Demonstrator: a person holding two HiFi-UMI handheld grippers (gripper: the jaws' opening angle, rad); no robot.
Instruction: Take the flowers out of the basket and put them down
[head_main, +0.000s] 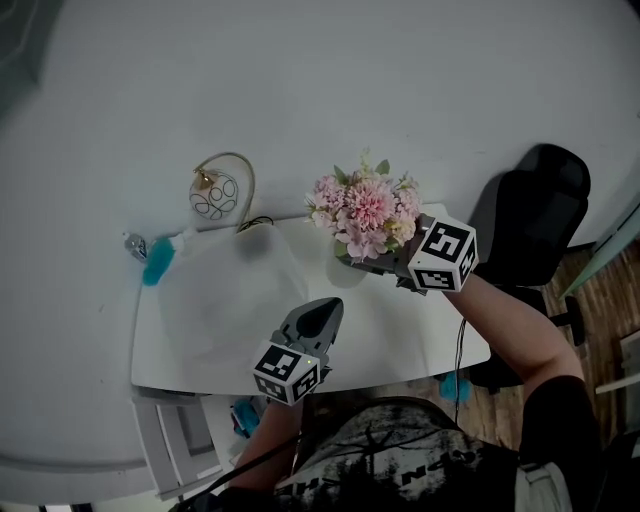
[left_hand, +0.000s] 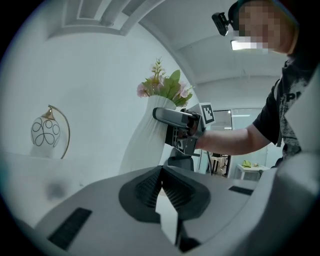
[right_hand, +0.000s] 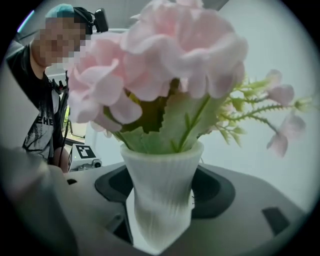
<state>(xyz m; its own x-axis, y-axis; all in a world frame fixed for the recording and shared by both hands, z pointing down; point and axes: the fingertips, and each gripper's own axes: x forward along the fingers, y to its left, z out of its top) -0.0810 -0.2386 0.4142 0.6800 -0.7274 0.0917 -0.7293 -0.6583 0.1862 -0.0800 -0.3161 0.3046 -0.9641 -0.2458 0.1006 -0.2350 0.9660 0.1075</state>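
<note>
Head view looks down on a white tabletop (head_main: 225, 335) against a pale wall. The right hand-held gripper (head_main: 378, 266) holds the pink flowers (head_main: 365, 212) near the far edge. From above the blooms hide almost all of what they stand in. The left gripper view shows it from the side: a tall white ribbed vase (left_hand: 146, 137), with the right hand-held gripper (left_hand: 172, 121) clamped high on it, just under the leaves. The foot of the vase is hidden there, so it is not clear if it touches the tabletop. The right gripper view shows the jaws standing wide, one on each side of the vase (right_hand: 162, 165), pressing on it. The left hand-held gripper (head_main: 324, 312) is over the near edge of the tabletop. Its own view shows its jaws together at the tips with nothing between them.

A round ornament on a gold arc (head_main: 217, 193) stands at the far left by the wall. A teal object (head_main: 157, 262) lies at the left edge. The middle and left of the tabletop are bare. A black chair (head_main: 530, 215) stands beyond the right edge
</note>
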